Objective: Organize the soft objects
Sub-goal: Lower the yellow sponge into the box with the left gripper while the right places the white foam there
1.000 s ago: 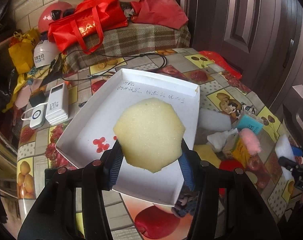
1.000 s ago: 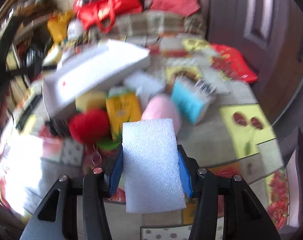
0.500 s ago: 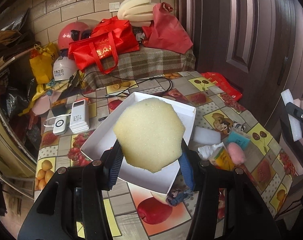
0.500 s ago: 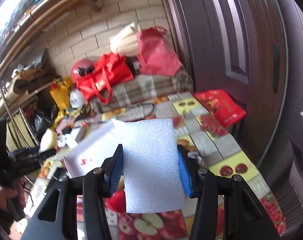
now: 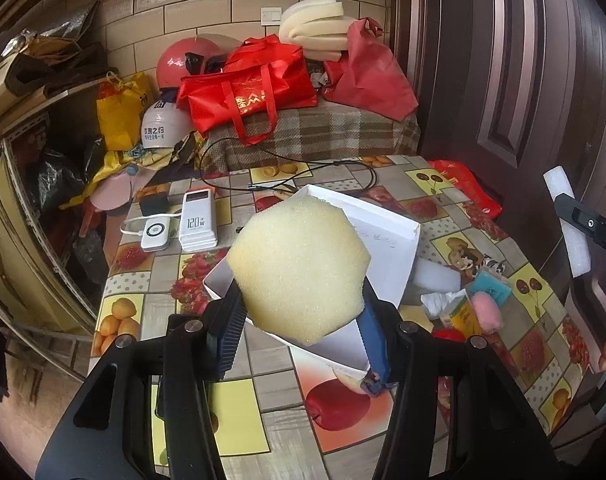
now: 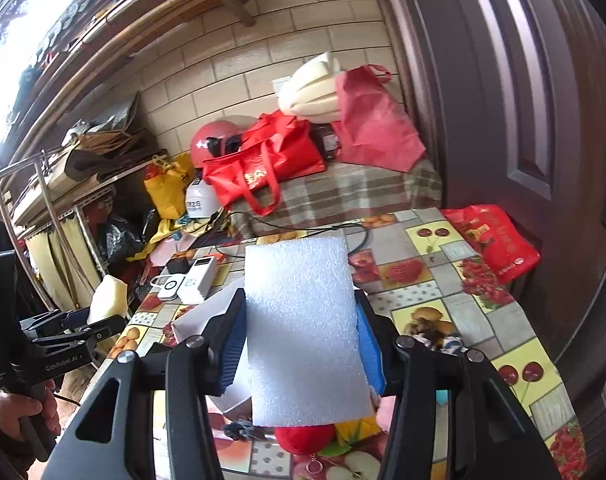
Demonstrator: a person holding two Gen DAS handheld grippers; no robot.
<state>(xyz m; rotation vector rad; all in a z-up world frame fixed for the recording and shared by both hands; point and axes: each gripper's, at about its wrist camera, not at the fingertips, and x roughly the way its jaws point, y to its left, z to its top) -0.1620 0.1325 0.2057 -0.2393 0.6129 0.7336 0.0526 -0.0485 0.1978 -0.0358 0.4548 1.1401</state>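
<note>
My left gripper is shut on a yellow hexagonal sponge, held high above a white open box on the fruit-print table. My right gripper is shut on a white rectangular foam block, also held high over the table. The foam block shows edge-on at the right of the left wrist view. The sponge shows at the left of the right wrist view. A pink soft piece, a white foam piece and a red plush lie beside the box.
Two white power banks and a black cable lie at the table's far left. Red bags, helmets and rolled foam sit on a plaid-covered bench behind. A dark door stands right.
Both grippers have risen and pulled back from the table, each keeping its piece; the box and table objects now look smaller and farther below.
</note>
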